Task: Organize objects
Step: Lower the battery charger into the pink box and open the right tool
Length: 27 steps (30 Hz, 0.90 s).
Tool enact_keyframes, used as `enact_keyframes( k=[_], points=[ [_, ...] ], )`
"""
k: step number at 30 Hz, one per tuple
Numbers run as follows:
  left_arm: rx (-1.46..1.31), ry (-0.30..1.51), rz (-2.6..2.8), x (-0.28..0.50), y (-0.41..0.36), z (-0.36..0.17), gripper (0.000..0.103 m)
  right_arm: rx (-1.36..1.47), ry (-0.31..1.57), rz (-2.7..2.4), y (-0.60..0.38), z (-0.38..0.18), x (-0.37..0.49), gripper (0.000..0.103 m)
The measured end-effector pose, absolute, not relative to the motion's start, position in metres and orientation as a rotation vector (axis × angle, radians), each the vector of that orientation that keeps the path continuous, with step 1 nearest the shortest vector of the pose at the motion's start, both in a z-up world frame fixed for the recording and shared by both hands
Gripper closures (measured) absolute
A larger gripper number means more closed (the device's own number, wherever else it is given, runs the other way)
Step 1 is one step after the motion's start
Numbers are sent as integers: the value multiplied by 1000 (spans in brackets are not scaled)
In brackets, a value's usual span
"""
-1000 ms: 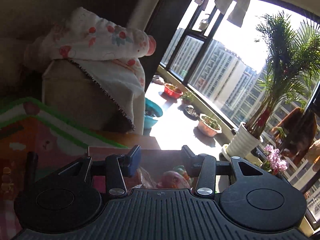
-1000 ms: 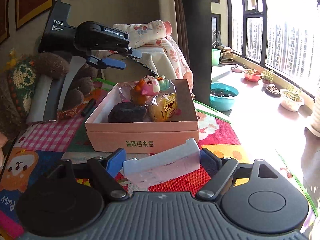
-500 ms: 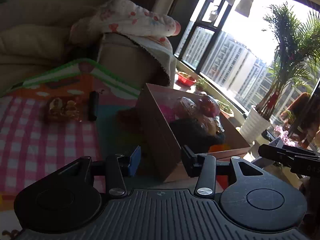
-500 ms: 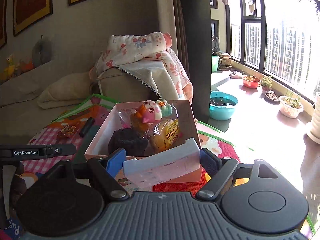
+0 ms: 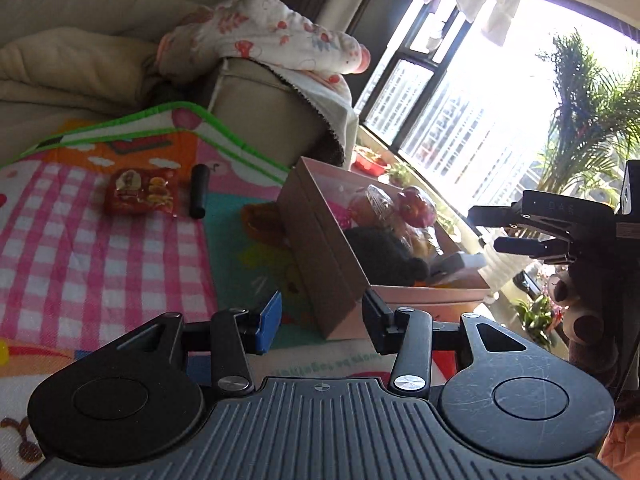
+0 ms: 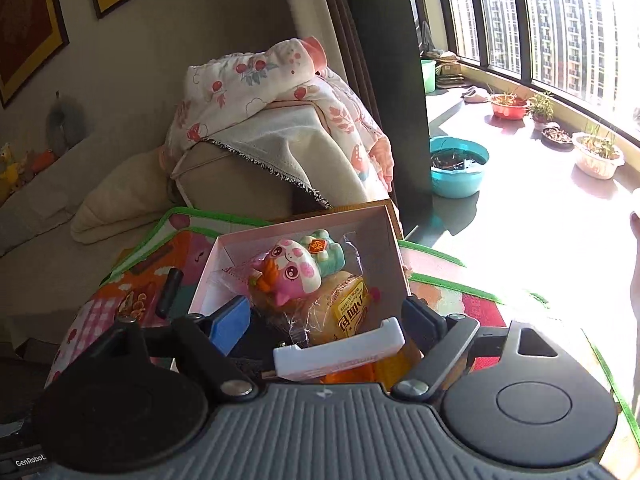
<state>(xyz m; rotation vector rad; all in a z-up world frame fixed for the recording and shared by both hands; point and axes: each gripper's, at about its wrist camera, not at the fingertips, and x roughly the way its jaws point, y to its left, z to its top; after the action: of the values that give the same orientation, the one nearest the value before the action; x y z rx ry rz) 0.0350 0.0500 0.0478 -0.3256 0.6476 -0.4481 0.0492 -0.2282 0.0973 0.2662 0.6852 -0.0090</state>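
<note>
White case (image 6: 338, 354) sits slanted above the pink box's (image 6: 394, 256) near edge, between my right gripper's (image 6: 326, 320) wide jaws; released here, I think it slides onto the mat. Left gripper (image 5: 320, 318) is open, empty.

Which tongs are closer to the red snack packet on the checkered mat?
Left. The left tongs hang open above the mat, short of the red snack packet. The right tongs are over the pink box, farther away.

Pink box (image 6: 394, 258) on mat, open, w/ toys, white case (image 6: 340, 354) tilted inside
</note>
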Motion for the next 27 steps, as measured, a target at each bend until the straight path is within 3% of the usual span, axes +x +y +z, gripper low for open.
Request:
enact_keyframes(
  k=[13, 14, 15, 18, 23, 27],
  points=[
    [-346, 654, -430, 32, 60, 43, 54, 75, 690, 25, -195, 87, 117, 26],
    [-345, 653, -428, 31, 61, 43, 54, 54, 706, 21, -193, 83, 122, 29],
    [-344, 652, -426, 31, 62, 43, 54, 30, 725, 26, -190, 79, 128, 39],
    [-352, 649, -407, 31, 71, 41, 54, 45, 738, 30, -193, 82, 138, 42],
    [-381, 651, -375, 33, 82, 37, 54, 172, 729, 4, -212, 105, 166, 42],
    [-388, 657, -377, 32, 84, 35, 54, 172, 871, -57, -215, 91, 204, 37]
  ],
)
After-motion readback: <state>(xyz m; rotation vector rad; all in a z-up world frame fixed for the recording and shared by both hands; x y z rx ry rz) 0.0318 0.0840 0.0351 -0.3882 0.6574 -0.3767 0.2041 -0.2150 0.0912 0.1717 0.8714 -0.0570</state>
